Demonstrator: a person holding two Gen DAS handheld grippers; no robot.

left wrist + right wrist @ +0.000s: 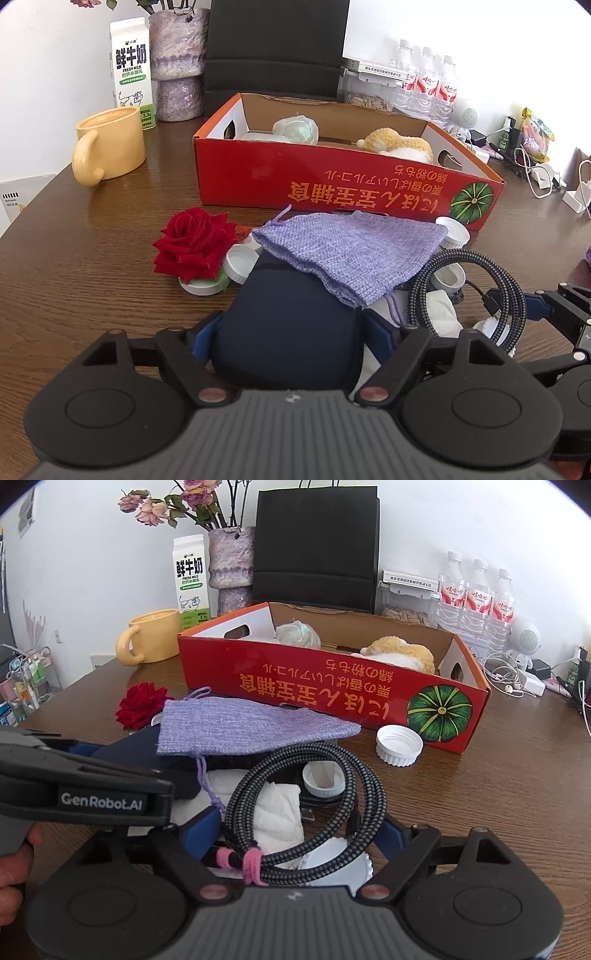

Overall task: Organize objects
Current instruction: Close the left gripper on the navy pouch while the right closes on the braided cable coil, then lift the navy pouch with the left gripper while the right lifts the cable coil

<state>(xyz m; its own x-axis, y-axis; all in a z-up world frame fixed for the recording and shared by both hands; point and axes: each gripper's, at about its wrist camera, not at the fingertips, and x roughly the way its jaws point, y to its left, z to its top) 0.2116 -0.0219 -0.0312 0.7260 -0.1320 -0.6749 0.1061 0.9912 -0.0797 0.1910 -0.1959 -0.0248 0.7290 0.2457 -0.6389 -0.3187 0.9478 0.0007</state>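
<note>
A dark navy pouch (284,325) lies at the near end of a pile on the wooden table, partly under a lilac drawstring bag (351,251). My left gripper (291,334) has a blue pad against each side of the pouch and is shut on it. A coiled black braided cable (306,812), tied with a pink band, lies over white tissue (275,819) and white lids. My right gripper (295,830) brackets the coil with both pads touching its sides. A red rose (194,243) sits to the left of the pile. The red cardboard box (332,184) stands open behind.
The box holds a yellow plush toy (395,144) and a pale wrapped item (295,127). A yellow mug (110,144), milk carton (131,70), vase and black paper bag stand behind. Water bottles (476,594) and chargers crowd the back right. A white cap (399,744) lies by the box.
</note>
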